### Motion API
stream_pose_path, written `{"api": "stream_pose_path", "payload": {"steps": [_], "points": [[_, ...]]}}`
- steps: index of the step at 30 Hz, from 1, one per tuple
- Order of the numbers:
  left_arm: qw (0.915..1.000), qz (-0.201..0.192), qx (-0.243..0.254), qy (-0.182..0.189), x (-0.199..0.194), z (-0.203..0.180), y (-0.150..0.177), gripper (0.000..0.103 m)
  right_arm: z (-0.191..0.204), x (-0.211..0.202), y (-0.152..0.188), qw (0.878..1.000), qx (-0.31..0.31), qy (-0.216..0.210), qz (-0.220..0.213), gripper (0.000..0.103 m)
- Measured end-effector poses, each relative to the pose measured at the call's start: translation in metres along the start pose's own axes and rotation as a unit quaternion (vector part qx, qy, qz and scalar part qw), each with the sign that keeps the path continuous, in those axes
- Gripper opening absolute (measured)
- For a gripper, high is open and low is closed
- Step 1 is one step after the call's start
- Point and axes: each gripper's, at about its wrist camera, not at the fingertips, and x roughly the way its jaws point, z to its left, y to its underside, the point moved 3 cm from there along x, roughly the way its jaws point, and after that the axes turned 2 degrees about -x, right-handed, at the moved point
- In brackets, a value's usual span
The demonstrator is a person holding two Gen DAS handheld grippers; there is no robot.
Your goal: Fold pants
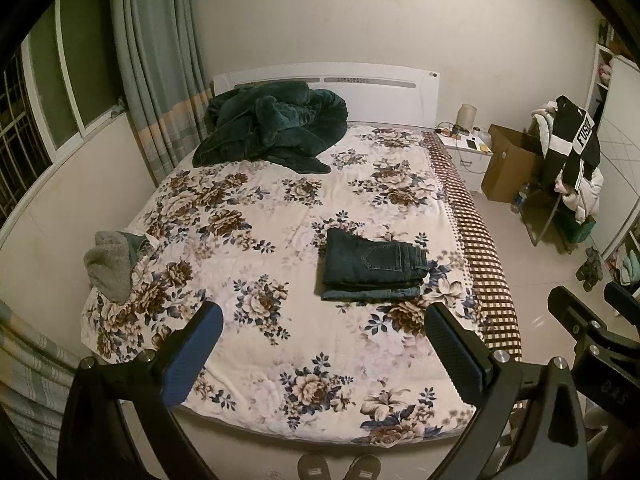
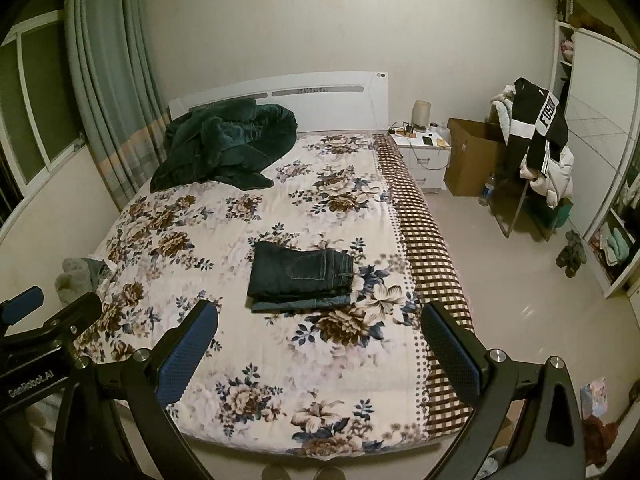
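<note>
- The wide bed with a white floral quilt (image 1: pixel 248 364) carries everything; its brown checked edge runs along the right side.
- A crumpled dark green plush blanket (image 1: pixel 272 128) lies by the headboard, well apart from the work.
- The folded dark blue denim pants (image 1: pixel 370 266) lie flat right of the bed's centre; the lower layers stick out, so a nudge could undo the stack.
- A grey bundled garment (image 1: pixel 110 264) lies at the left edge.
- The left gripper (image 1: pixel 322 346) and right gripper (image 2: pixel 320 344) hover with jaws spread, holding nothing.

Slippers (image 1: pixel 338 466) cut off by bottom edge in both views. Right gripper (image 1: pixel 600 312) only partly in left wrist frame, fingertips out of view. Nightstand (image 2: pixel 424 148) clutter too small to identify. Jacket (image 2: pixel 548 116) lettering truncated: "FUS".
</note>
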Motion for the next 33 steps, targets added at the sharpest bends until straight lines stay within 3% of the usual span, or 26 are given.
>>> {"api": "stream_pose_path", "payload": {"steps": [33], "points": [[1.0000, -0.003, 0.001, 0.004, 0.002, 0.004, -0.011, 0.103, -0.003, 0.003, -0.008, 1.000, -0.002, 0.003, -0.004, 0.103]]}}
